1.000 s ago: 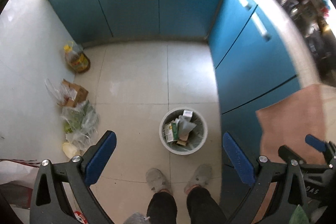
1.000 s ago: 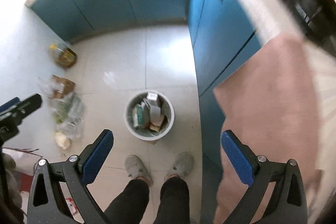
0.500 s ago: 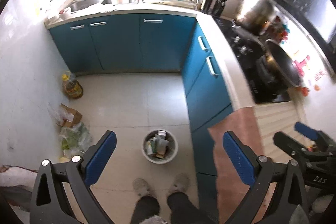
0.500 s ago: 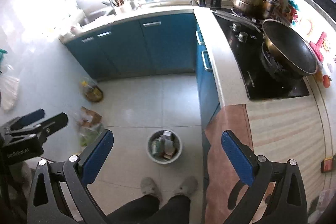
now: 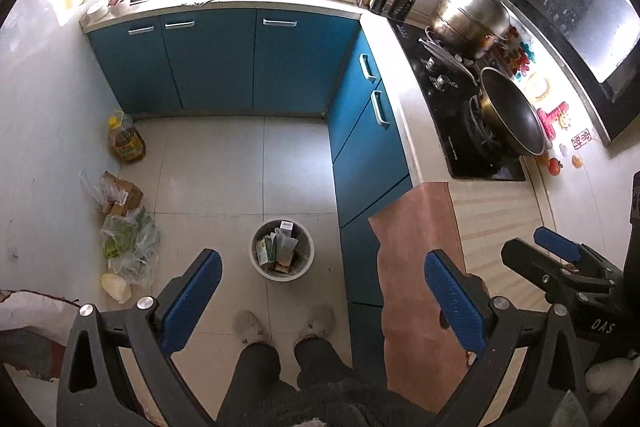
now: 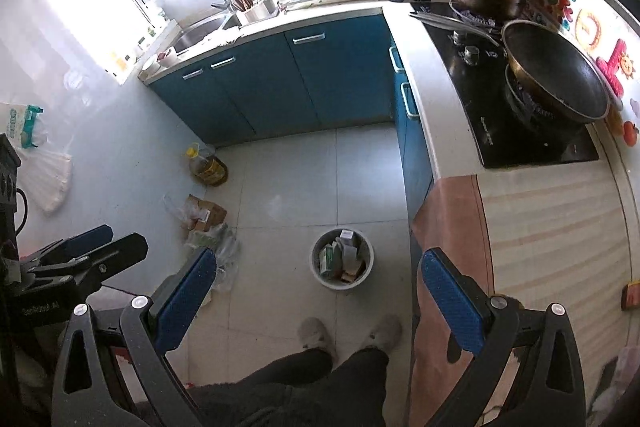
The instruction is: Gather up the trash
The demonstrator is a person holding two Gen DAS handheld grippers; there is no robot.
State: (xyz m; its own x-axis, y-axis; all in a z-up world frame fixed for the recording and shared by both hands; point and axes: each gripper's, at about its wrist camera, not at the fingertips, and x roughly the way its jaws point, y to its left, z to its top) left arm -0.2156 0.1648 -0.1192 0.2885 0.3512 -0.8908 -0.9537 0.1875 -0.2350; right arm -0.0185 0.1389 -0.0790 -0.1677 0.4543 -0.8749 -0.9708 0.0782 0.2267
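A white waste bin (image 5: 282,253) full of cartons and paper stands on the tiled floor in front of my feet; it also shows in the right wrist view (image 6: 343,259). My left gripper (image 5: 320,297) is open and empty, held high above the floor. My right gripper (image 6: 318,297) is open and empty, at the same height; it shows at the right edge of the left wrist view (image 5: 560,255). A small orange item (image 6: 631,297) lies on the striped counter at the far right.
Blue cabinets (image 5: 256,63) run along the back and right. A pink cloth (image 5: 420,251) hangs over the counter edge. Stove with wok (image 5: 508,111) and steel pot (image 5: 468,13). Oil bottle (image 5: 126,143), box and plastic bags (image 5: 128,239) lie by the left wall.
Both grippers have risen well away from the floor: the bin looks smaller, and the sink, counter and stove have come into view. Both stay open and empty.
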